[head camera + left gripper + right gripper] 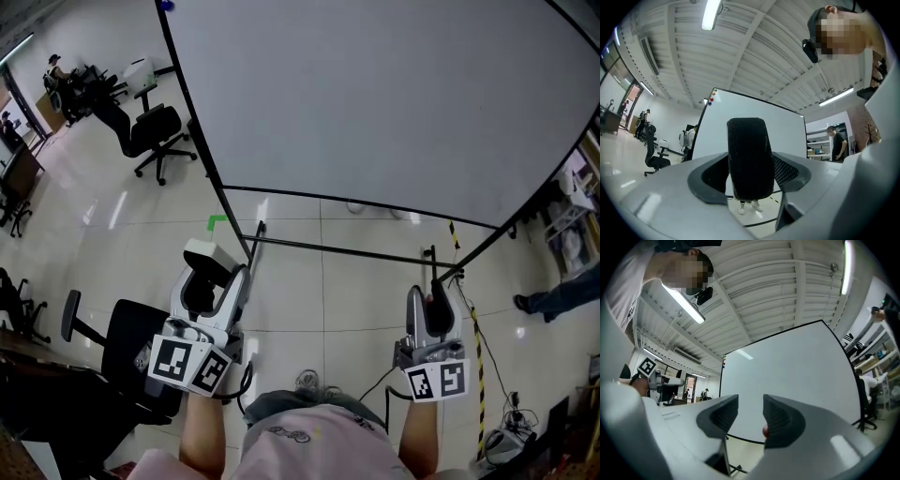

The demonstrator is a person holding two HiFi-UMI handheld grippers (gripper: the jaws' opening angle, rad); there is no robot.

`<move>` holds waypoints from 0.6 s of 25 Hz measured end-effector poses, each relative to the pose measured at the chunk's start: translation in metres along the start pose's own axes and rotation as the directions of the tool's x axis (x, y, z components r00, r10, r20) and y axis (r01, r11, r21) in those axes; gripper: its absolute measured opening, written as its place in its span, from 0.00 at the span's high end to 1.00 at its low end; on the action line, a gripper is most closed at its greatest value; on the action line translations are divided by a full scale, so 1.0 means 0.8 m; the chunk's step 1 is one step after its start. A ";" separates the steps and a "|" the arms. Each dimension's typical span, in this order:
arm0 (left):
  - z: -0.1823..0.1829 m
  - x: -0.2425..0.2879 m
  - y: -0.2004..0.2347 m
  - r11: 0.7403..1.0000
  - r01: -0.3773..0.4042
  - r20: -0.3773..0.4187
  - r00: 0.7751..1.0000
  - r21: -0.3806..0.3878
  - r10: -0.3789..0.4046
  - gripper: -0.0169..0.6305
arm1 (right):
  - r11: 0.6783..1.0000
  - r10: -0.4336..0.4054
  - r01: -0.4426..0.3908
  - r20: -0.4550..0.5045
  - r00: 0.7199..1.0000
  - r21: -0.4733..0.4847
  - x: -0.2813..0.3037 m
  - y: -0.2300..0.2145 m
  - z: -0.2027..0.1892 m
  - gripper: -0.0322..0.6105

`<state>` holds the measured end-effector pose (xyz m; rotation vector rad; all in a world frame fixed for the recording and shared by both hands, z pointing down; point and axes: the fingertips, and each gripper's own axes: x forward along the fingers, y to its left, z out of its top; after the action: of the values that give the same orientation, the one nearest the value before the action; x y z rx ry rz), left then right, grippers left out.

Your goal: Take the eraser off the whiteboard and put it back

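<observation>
The whiteboard (375,94) fills the upper part of the head view and stands a little ahead of both grippers; its face is blank. My left gripper (208,272) is held low at the left, below the board's bottom edge, shut on the black felt eraser (749,159), which stands upright between its jaws. In the head view the eraser (201,291) shows as a dark block inside the gripper. My right gripper (434,281) points at the board's lower right part. Its pads (719,416) stand a little apart, with only the board showing through the gap.
The whiteboard's black base bar (328,248) runs across the tiled floor ahead. A black office chair (131,347) is close at my left and another chair (155,131) stands farther back. Yellow-black tape (473,328) runs along the floor at the right, near a person's legs (562,292).
</observation>
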<state>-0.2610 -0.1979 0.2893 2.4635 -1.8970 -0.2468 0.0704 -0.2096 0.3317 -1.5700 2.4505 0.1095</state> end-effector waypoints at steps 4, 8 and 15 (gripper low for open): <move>0.007 -0.041 -0.022 0.999 -0.037 0.008 0.999 0.015 0.037 0.54 | 1.000 0.030 -0.030 0.029 0.999 0.004 -0.028 0.001 0.018 0.69; 0.007 -0.091 -0.056 0.996 -0.084 -0.008 0.996 0.027 0.084 0.54 | 0.998 0.068 -0.069 0.034 0.997 0.013 -0.071 -0.003 0.033 0.69; -0.012 -0.187 -0.128 0.994 -0.109 -0.100 0.989 0.032 0.111 0.54 | 0.996 0.085 -0.085 -0.012 0.996 0.040 -0.170 0.007 0.053 0.69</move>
<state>-0.1984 -0.0283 0.3038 2.3283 -1.9979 -0.0931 0.1258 -0.0788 0.3215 -1.4557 2.5147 0.0642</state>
